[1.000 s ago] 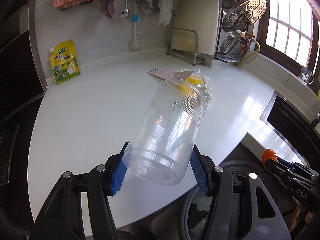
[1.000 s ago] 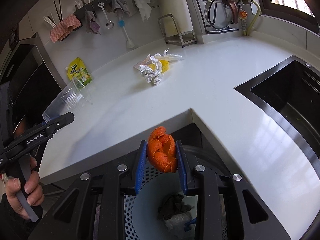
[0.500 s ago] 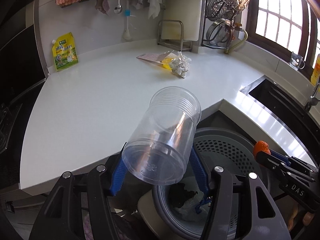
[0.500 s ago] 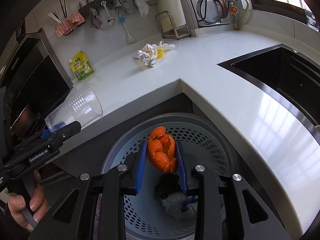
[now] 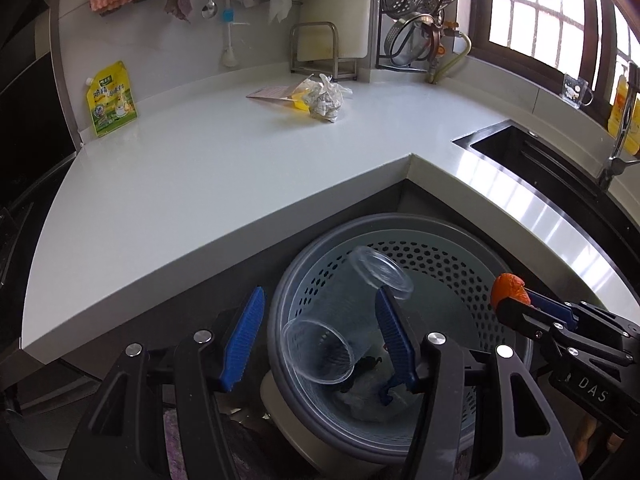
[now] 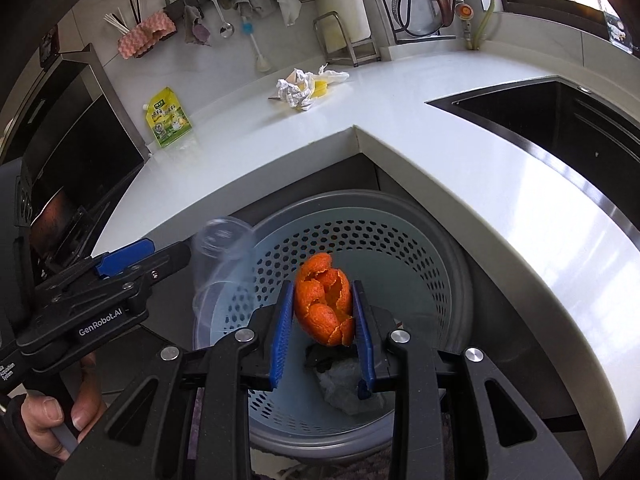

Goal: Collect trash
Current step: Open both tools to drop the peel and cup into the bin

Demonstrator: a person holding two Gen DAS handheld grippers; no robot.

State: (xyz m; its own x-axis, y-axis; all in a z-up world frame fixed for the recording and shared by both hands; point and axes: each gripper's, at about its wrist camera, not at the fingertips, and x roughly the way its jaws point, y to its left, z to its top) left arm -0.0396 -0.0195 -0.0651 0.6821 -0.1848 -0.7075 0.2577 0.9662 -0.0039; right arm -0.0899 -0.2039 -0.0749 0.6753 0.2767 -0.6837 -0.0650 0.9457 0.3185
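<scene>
At the counter's [image 5: 200, 168] back left edge a yellow pouch [image 5: 111, 98] leans on the wall. The left gripper [image 5: 318, 330] stands with its tongs apart over the perforated bin [image 5: 432, 264] below the counter's inner corner; the clear plastic cup [image 5: 344, 320] lies tilted between the pads, touching neither as far as can be seen, inside the bin's rim. Crumpled paper [image 5: 326, 98] sits near the counter's back edge. The right gripper [image 6: 322, 322] is clamped on an orange peel [image 6: 326, 304] above the bin.
</scene>
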